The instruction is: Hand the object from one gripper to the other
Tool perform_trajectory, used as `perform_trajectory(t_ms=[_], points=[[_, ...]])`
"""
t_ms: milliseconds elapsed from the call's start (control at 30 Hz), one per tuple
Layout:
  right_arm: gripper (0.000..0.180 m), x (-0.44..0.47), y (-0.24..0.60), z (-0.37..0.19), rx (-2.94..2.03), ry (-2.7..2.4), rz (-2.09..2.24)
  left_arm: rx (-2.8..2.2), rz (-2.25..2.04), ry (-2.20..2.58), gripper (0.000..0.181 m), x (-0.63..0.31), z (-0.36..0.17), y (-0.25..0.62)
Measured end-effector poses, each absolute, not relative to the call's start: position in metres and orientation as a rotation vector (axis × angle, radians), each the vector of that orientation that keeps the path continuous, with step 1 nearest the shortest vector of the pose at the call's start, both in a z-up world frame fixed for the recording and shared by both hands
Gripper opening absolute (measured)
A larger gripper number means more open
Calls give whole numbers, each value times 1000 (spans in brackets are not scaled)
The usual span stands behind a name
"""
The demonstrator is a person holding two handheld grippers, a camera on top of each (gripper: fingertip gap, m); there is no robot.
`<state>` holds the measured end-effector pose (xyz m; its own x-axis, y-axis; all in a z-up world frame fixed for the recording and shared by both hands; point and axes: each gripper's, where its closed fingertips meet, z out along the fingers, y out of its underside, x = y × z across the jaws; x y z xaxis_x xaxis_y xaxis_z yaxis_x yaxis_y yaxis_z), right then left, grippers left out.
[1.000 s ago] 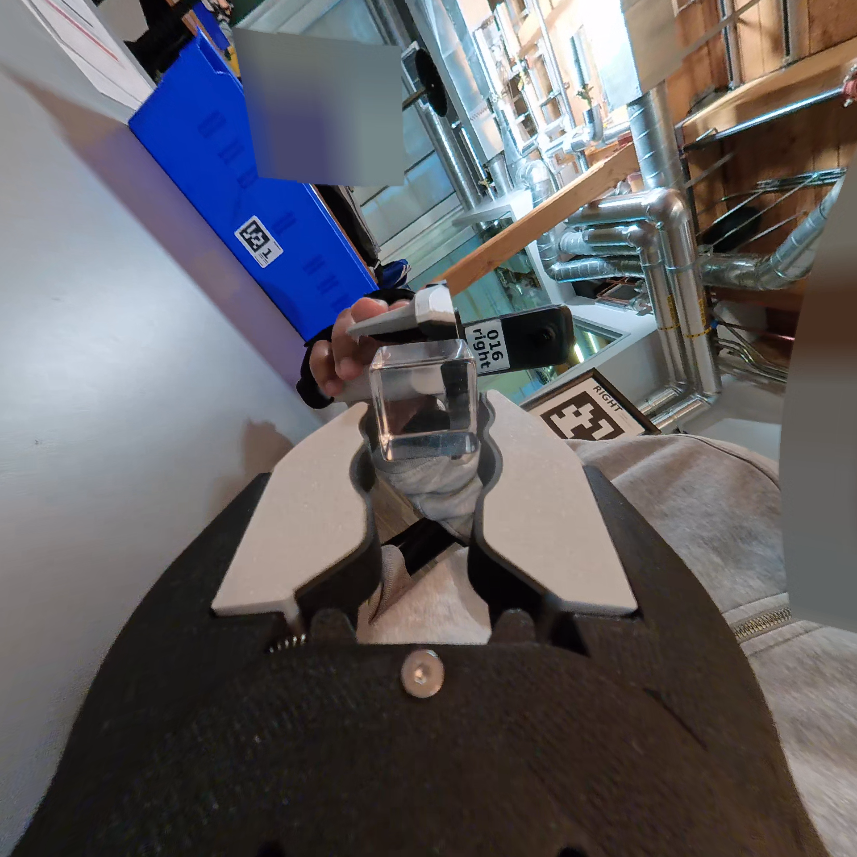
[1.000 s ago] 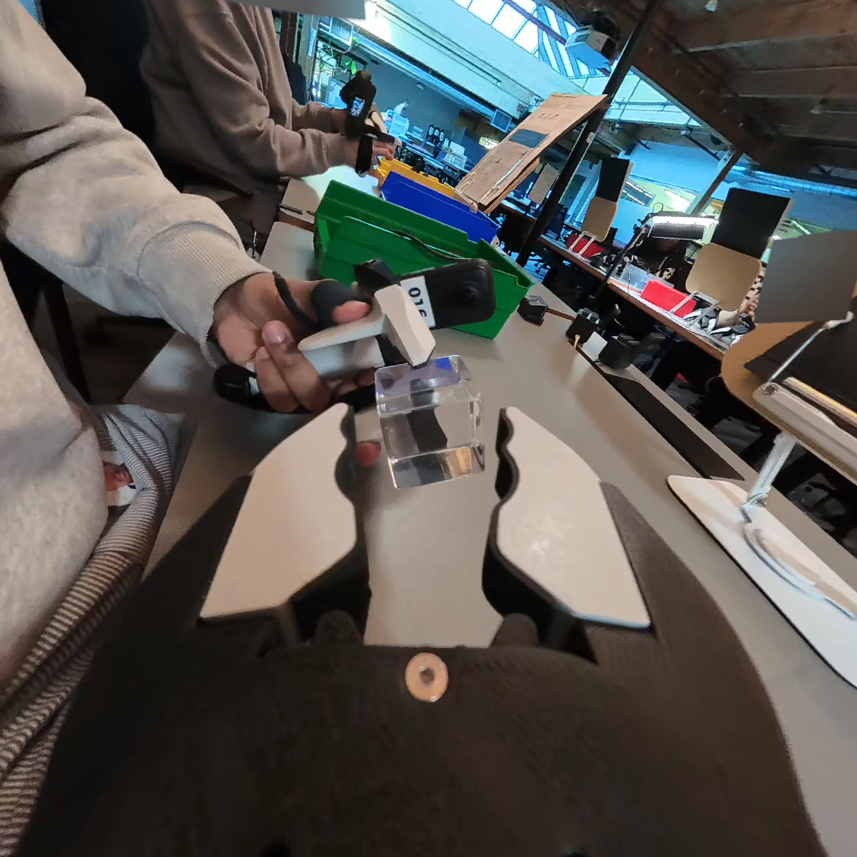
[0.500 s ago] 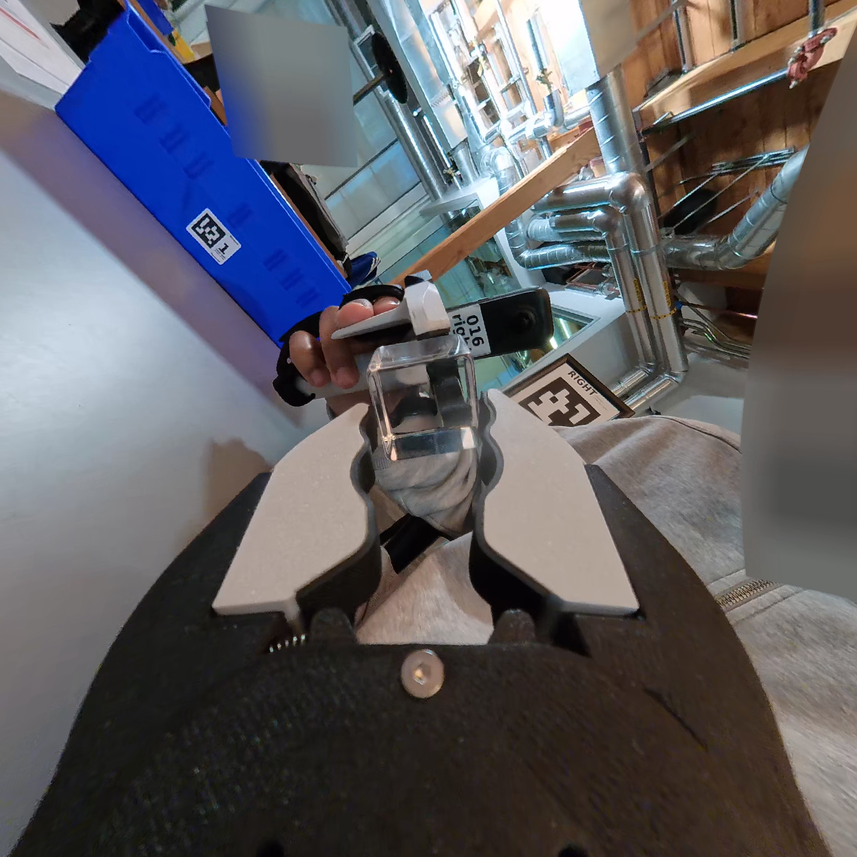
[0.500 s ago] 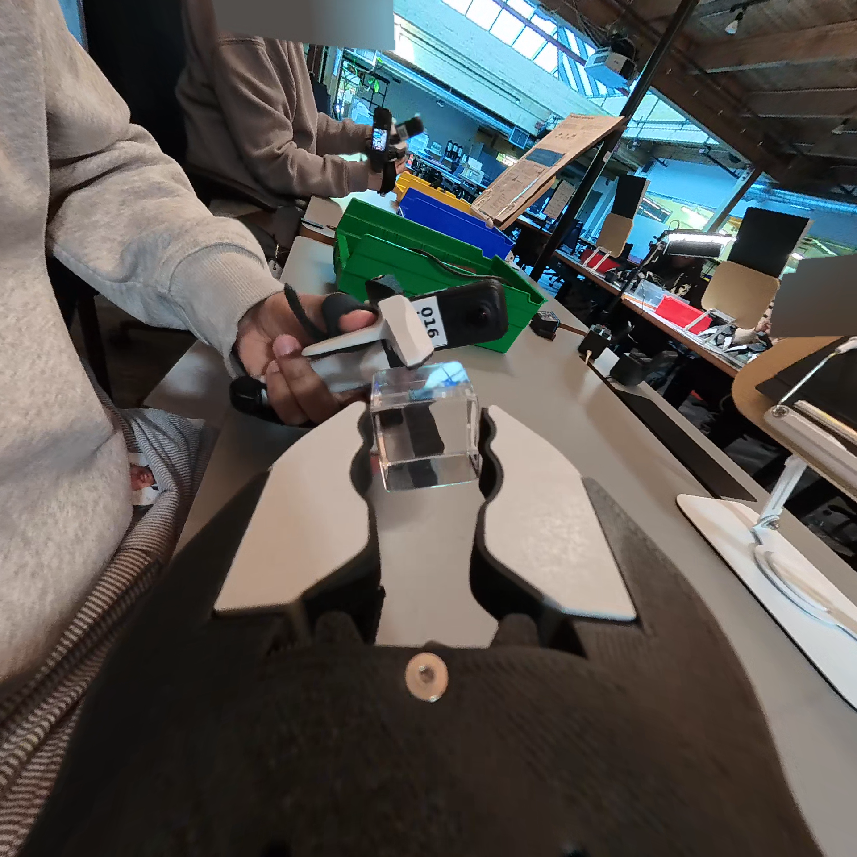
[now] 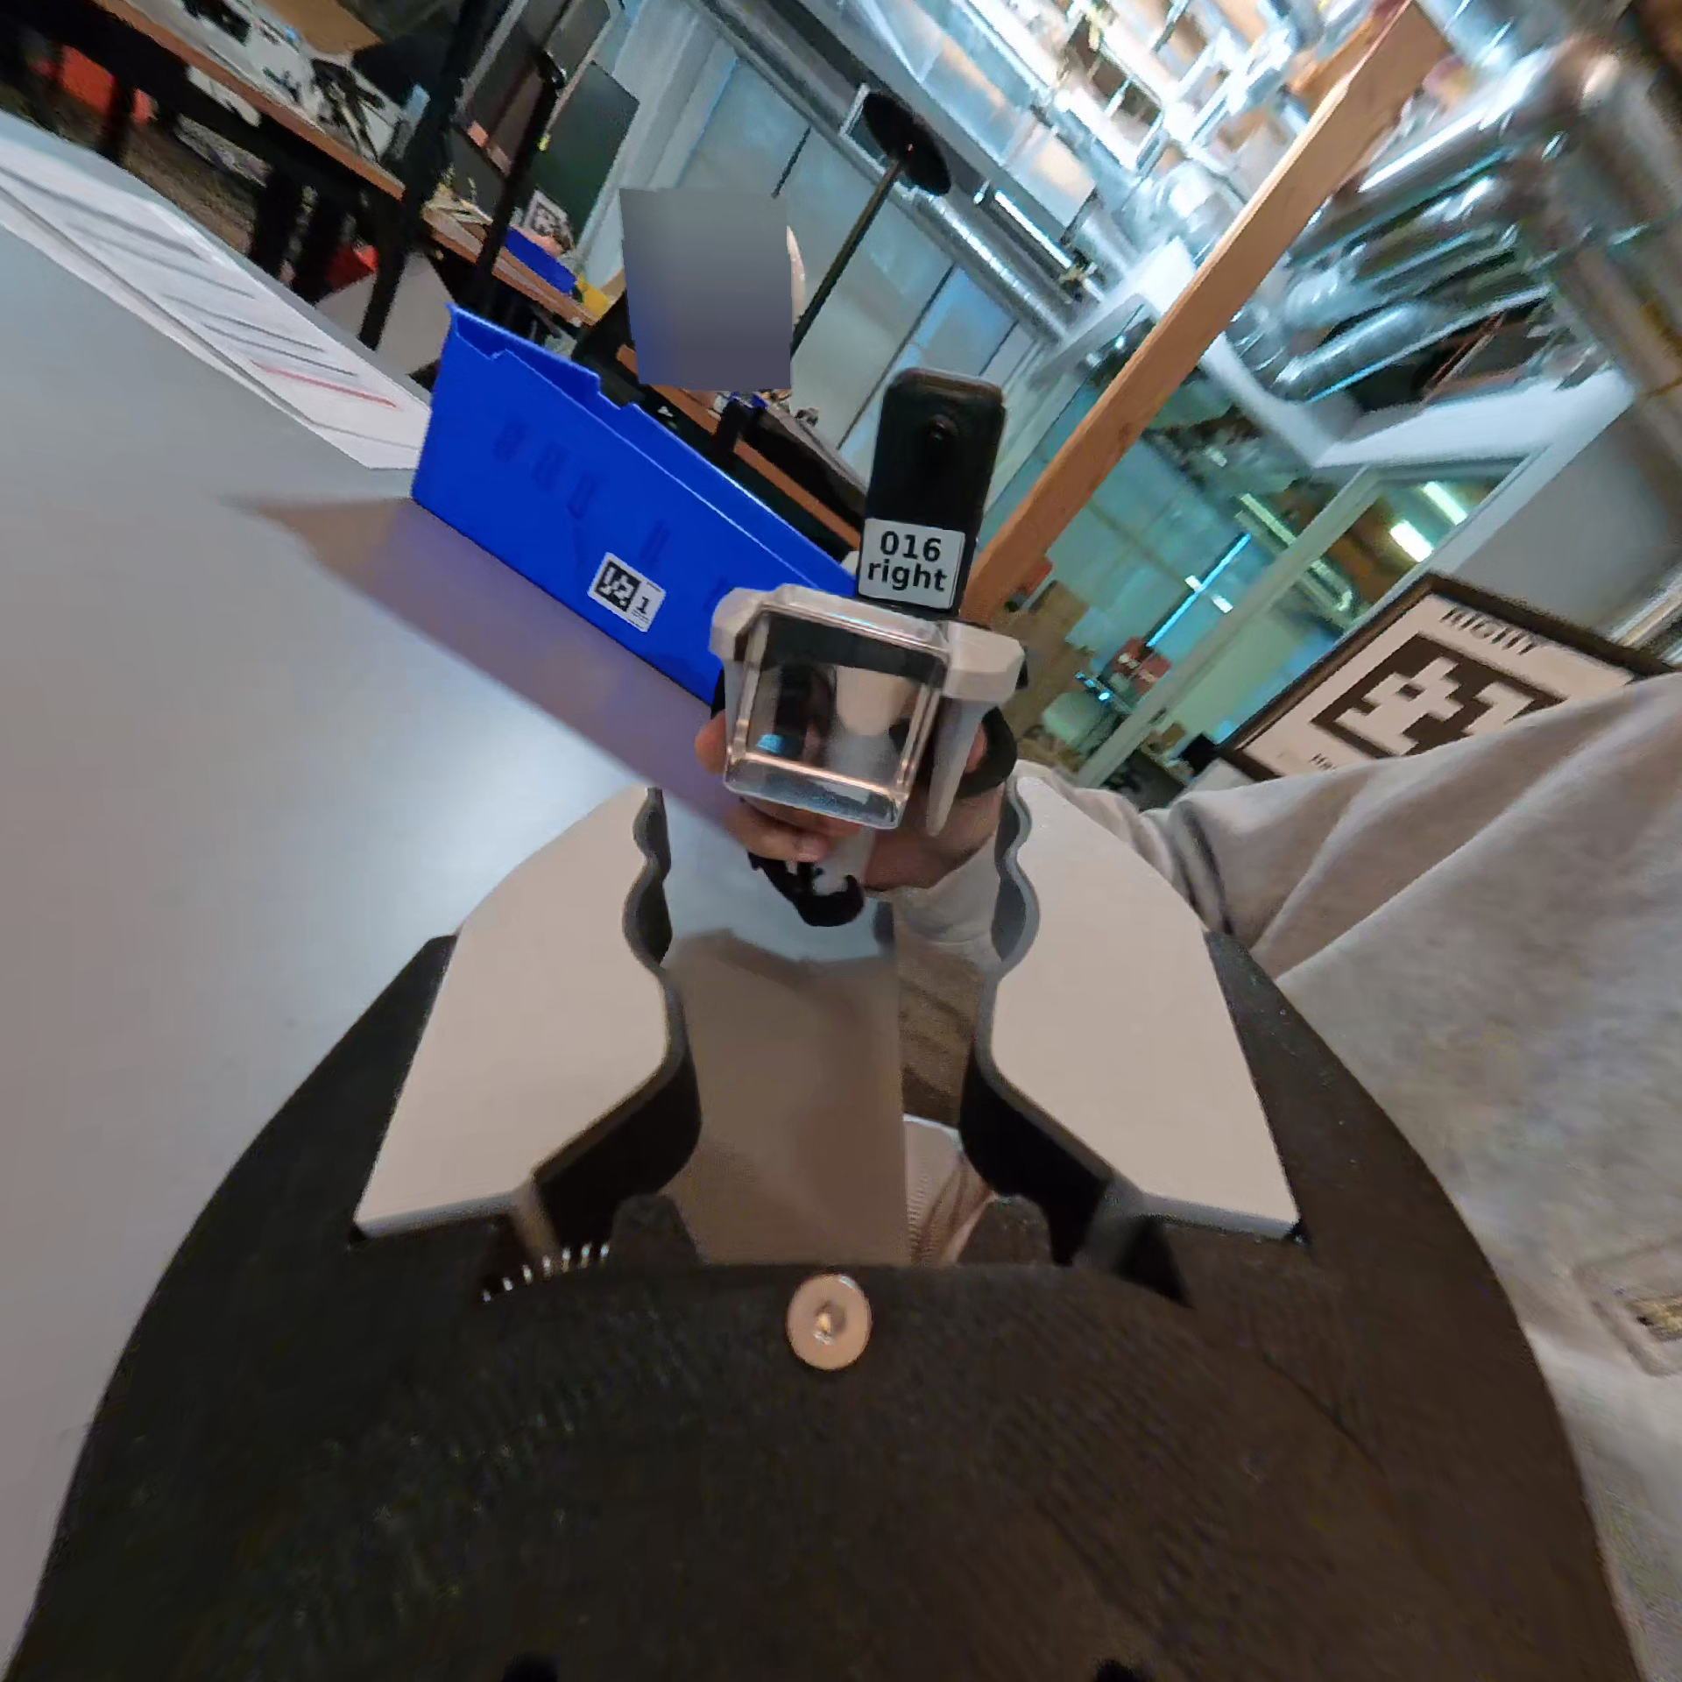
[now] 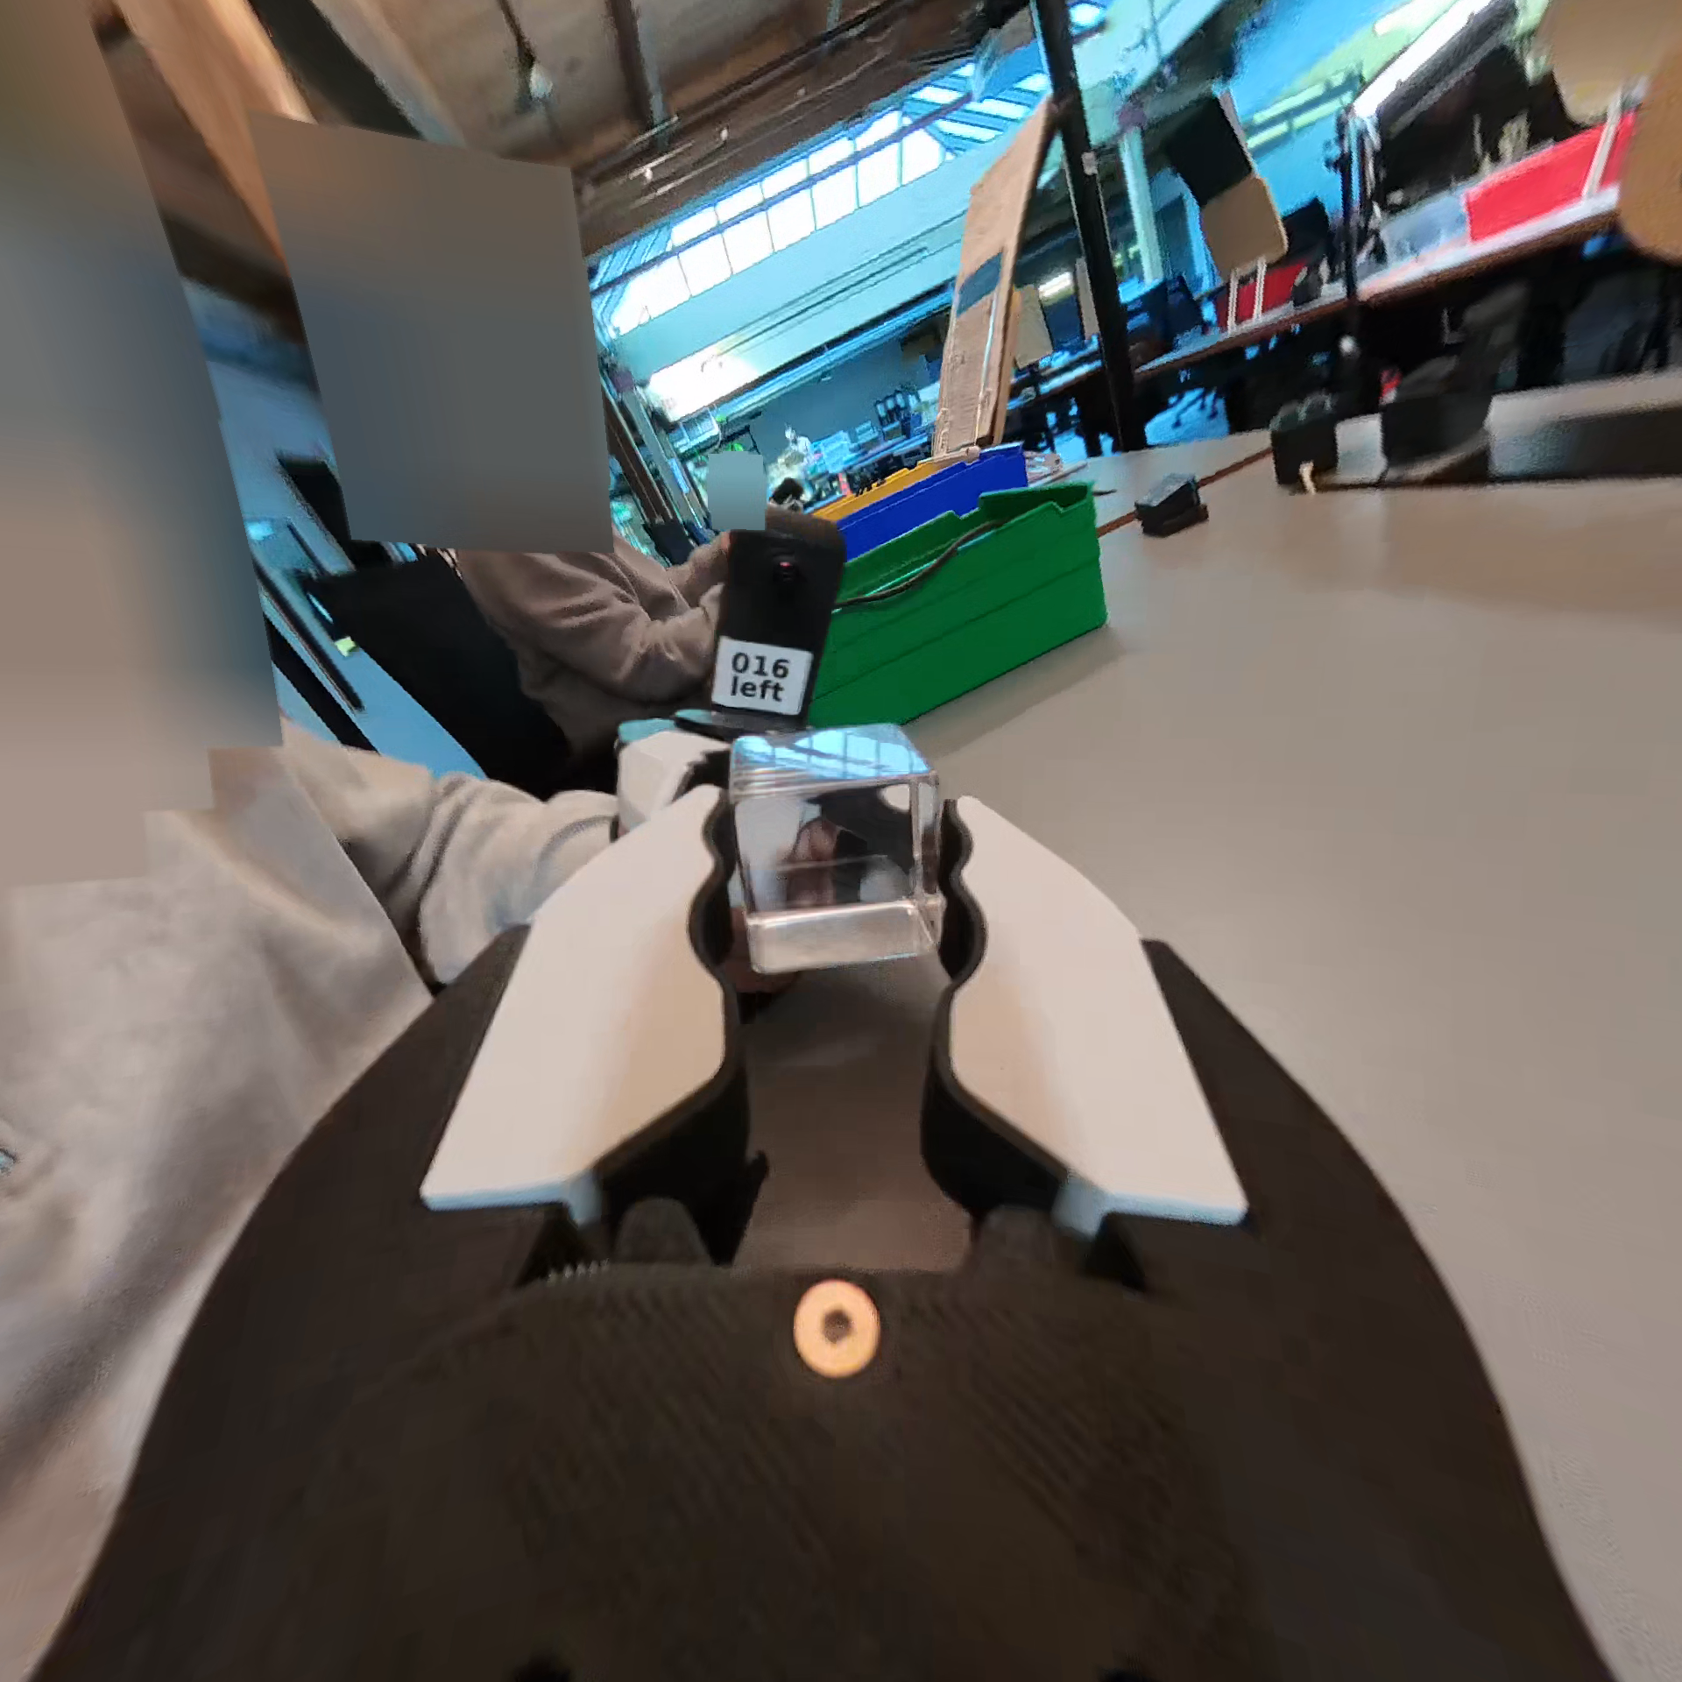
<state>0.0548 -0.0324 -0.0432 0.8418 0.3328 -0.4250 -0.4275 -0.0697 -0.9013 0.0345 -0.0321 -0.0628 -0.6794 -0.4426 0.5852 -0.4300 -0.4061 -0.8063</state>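
One clear cube sits clamped in the right gripper; the left gripper gapes empty.

Each wrist camera looks along its own fingers, facing the other closely; both share the clear cube.

Printed labels in both views
White sticker on a black camera, centre; second sticker likewise; coded tag on blue bin; framed marker board, right.
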Motion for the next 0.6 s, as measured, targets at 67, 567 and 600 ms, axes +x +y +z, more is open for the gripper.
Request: perform_trajectory(t_ms=[67, 567, 600], points=[[44, 57, -30, -48, -1524, 157, 700, -1226, -2251, 1725, 69, 35, -64, -32], [44, 40, -22, -63, -1577, 262, 894, -1276, -2257, 1815, 48, 33, -76, -38], [44, 39, -22, -64, -1581, 266, 893, -1278, -2257, 1821, 46, 32, -77, -39]])
